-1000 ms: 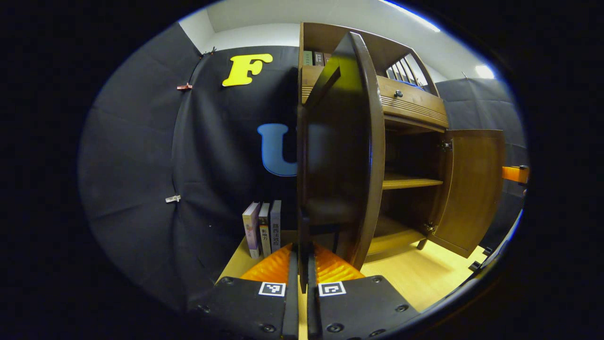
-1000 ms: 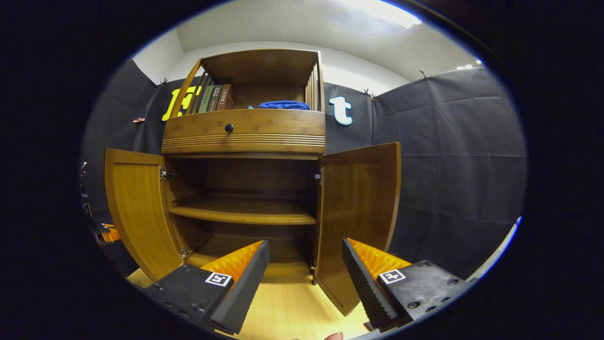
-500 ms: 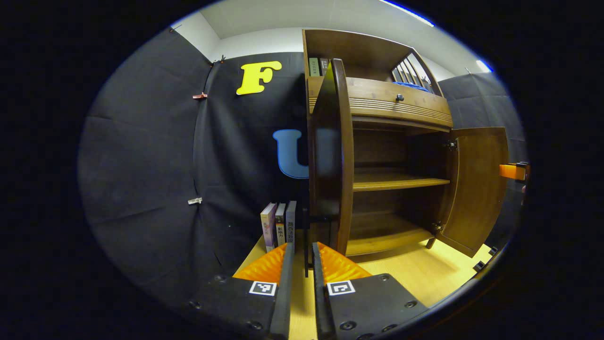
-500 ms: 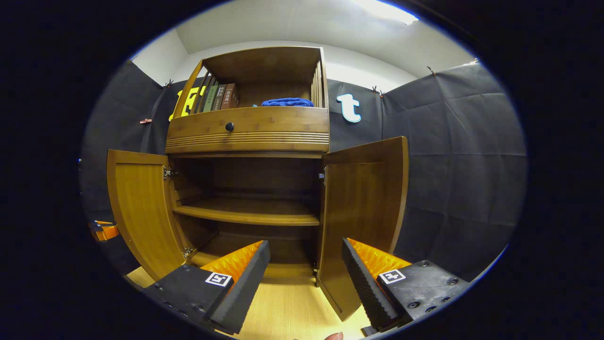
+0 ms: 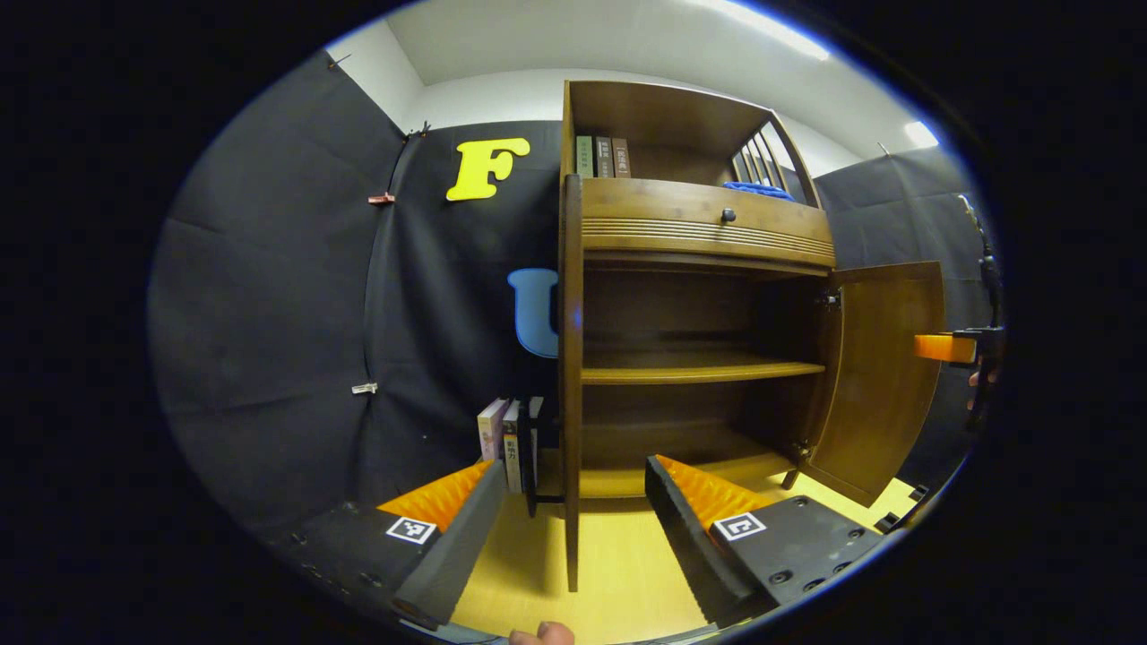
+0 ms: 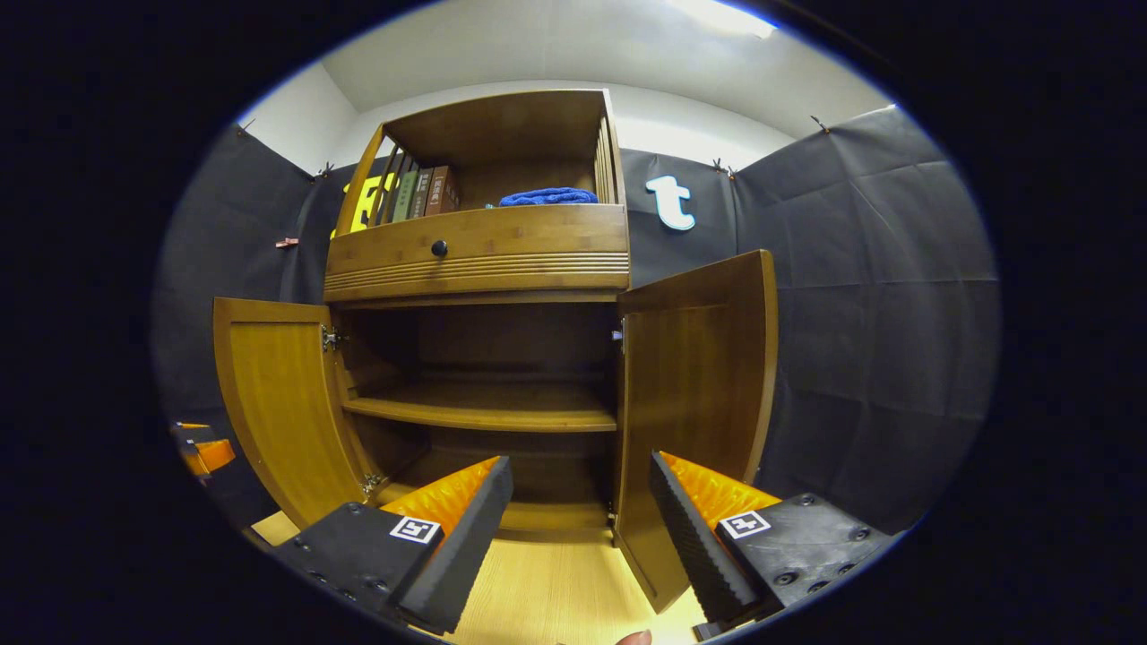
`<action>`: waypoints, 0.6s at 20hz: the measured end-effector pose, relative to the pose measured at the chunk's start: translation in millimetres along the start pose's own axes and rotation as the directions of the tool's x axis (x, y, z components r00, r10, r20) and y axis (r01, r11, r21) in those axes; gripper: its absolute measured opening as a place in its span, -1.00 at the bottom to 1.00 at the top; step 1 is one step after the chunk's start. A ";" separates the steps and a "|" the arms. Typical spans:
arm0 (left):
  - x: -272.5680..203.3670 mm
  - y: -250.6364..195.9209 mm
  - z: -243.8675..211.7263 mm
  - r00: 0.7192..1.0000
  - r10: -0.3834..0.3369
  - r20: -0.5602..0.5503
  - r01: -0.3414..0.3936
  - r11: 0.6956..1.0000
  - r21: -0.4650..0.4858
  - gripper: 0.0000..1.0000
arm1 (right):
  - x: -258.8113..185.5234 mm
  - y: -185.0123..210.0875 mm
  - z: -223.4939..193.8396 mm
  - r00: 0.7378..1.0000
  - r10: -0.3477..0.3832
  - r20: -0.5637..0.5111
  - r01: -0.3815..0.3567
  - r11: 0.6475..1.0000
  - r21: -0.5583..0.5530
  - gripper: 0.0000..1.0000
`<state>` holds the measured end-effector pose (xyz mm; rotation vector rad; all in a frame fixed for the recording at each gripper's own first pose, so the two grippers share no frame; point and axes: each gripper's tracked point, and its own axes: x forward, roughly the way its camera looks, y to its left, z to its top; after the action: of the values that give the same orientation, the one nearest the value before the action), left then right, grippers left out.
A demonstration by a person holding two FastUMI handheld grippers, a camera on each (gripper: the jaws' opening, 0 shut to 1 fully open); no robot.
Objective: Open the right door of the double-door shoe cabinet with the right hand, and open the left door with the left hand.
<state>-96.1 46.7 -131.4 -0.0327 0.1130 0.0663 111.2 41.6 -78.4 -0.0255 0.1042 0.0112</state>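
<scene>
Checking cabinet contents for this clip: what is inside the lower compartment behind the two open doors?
The wooden shoe cabinet shows one bare wooden shelf and a bare bottom board; its dark back corners cannot be made out.

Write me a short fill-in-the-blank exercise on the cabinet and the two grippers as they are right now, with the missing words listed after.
1. Both doors of the shoe cabinet, the left door and the right door, stand ____.
2. The left gripper has its fingers ____, holding nothing.
3. The folded cloth in the top compartment is ____ in colour.
4. The drawer has one round ____ on its front.

Missing words: open; apart; blue; knob
</scene>
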 end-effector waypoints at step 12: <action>24.6 -78.1 34.2 0.998 -0.058 0.027 0.057 0.998 0.024 0.94 | 4.0 3.3 5.0 0.999 0.037 0.028 -0.036 0.999 -0.014 1.00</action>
<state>-62.5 -28.4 -98.0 -0.0117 0.0853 0.0077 115.7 45.1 -73.9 -0.0367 0.0762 0.0487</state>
